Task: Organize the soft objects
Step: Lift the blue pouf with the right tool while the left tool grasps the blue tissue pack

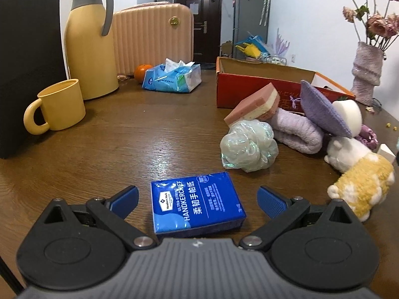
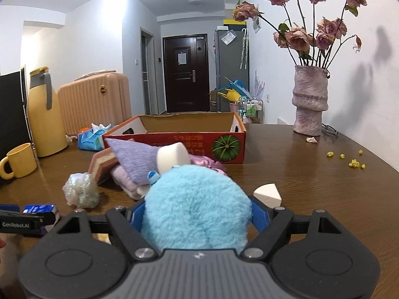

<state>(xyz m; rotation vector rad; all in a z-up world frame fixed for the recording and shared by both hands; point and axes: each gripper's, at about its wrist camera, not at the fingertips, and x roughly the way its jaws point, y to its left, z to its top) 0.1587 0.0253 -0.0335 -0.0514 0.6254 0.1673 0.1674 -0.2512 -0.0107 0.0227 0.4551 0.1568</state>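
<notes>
From the left wrist, the left hand-held gripper (image 1: 197, 199) stands wide open and empty around the blue handkerchief pack (image 1: 195, 203) lying on the desk (image 1: 124, 134); light, squashy and slick-wrapped, it is best pinched across its long sides, with the mesh pouf (image 1: 248, 145) at one o'clock. From the right wrist, the right hand-held gripper (image 2: 197, 215) clamps the light, springy blue plush ball (image 2: 197, 206) at its middle, with the heaped soft things at twelve o'clock before the red box (image 2: 232, 147).

On my left wrist view, the blue tissue pack (image 1: 197, 203) reads "ULTRA-STRONG HANDKERCHIEF" beside large Chinese characters, 柔韧手帕纸 (the small logo's wording is too fine for me to read). On my right wrist view, I read "GenRobot.AI" on the left gripper (image 2: 17, 224). The red box (image 2: 174, 142) carries upside-down print I cannot read.
</notes>
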